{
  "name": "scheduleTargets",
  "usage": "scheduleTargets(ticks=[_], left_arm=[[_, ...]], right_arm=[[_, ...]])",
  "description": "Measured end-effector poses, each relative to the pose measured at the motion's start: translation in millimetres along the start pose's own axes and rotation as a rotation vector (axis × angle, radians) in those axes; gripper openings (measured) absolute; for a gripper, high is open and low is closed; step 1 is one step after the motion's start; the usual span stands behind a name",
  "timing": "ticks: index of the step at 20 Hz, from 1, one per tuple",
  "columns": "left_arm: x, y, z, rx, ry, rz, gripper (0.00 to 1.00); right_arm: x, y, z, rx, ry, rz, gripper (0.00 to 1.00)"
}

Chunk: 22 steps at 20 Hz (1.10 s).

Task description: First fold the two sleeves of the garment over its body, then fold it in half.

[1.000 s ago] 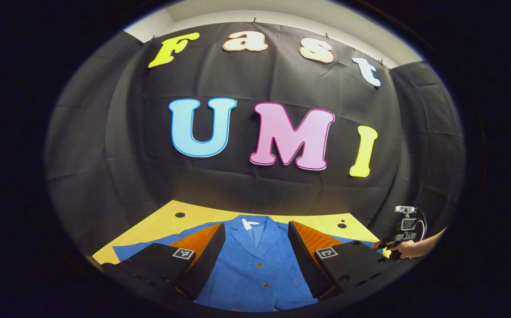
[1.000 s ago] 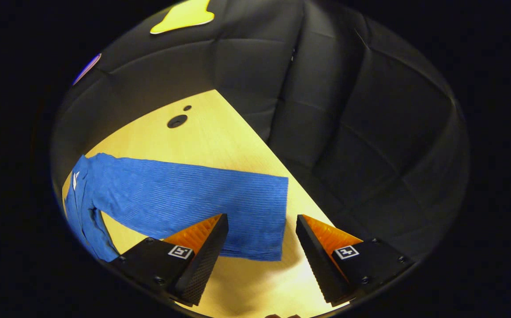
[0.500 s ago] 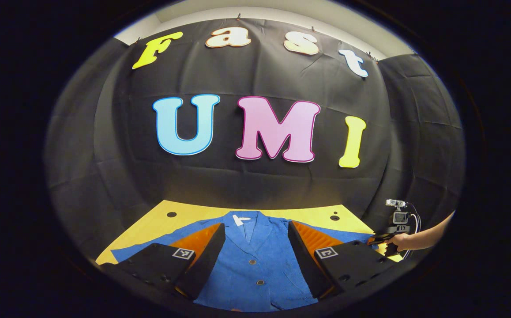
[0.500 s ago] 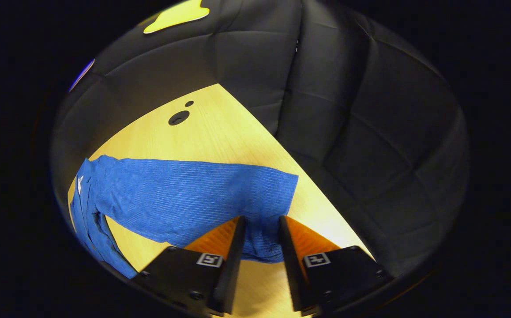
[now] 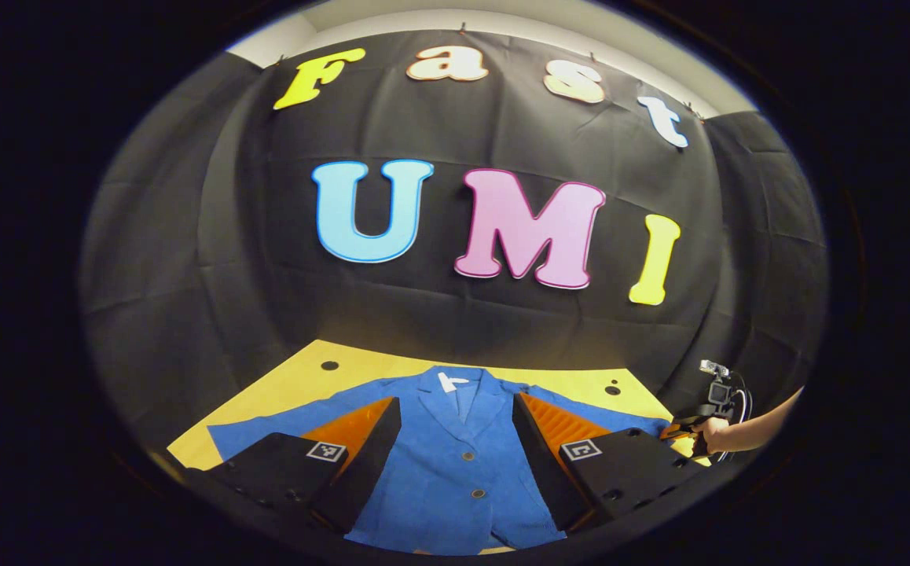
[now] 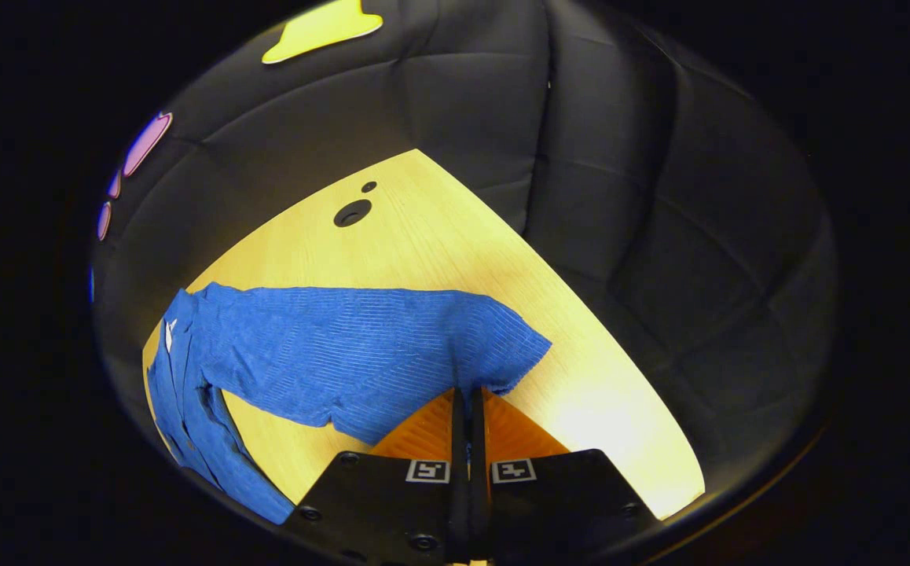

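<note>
A blue buttoned jacket [image 5: 455,464] lies face up on the yellow table [image 5: 298,381], collar toward the far wall, both sleeves spread outward. My left gripper [image 5: 455,409] hovers open above the jacket's front, fingers either side of the buttons. In the right gripper view the jacket's sleeve [image 6: 361,354] stretches across the table [image 6: 439,244], and my right gripper [image 6: 467,393] is shut on the cuff's near edge, which is lifted a little. In the left gripper view that right gripper [image 5: 683,431] sits at the far right sleeve end, held by a hand [image 5: 718,434].
Black cloth walls close in the table on the far and right sides. Two dark round holes [image 6: 351,212] mark the tabletop beyond the sleeve. The table's right edge [image 6: 620,346] runs close to the cuff.
My right gripper went from wide open around the cuff to shut on it, and the cuff has risen slightly. The left gripper only drifted a little above the jacket.
</note>
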<state>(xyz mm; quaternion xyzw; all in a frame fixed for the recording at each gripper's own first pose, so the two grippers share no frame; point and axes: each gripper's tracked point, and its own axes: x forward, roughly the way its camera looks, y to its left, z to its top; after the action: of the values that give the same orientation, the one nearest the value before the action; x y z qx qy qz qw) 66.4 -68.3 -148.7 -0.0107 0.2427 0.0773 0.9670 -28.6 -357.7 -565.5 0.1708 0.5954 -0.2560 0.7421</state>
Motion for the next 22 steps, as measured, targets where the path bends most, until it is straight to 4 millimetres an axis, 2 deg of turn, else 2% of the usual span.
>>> scheduleTargets(ticks=[3,6,9,12,17,19,22], left_arm=[[-6,27,0,-0.03,-0.007,0.045,0.82],[-11,55,-1,-0.038,-0.01,0.085,0.8],[-18,85,3,-0.046,-0.019,0.12,0.82],[-27,118,2,-0.057,-0.022,0.16,0.82],[-46,170,-10,-0.087,-0.006,0.218,0.82],[-55,188,-16,-0.096,0.002,0.243,0.82],[-61,213,-21,-0.109,0.011,0.273,0.82]], right_arm=[[-19,29,16,-0.046,-0.04,0.038,0.05],[-43,80,38,-0.051,-0.086,0.128,0.05],[-69,152,53,-0.074,-0.117,0.251,0.04],[-96,236,51,-0.147,-0.115,0.396,0.04],[-134,373,8,-0.264,-0.065,0.653,0.04],[-149,425,-21,-0.292,-0.015,0.755,0.04],[-167,481,-68,-0.366,0.056,0.89,0.04]])
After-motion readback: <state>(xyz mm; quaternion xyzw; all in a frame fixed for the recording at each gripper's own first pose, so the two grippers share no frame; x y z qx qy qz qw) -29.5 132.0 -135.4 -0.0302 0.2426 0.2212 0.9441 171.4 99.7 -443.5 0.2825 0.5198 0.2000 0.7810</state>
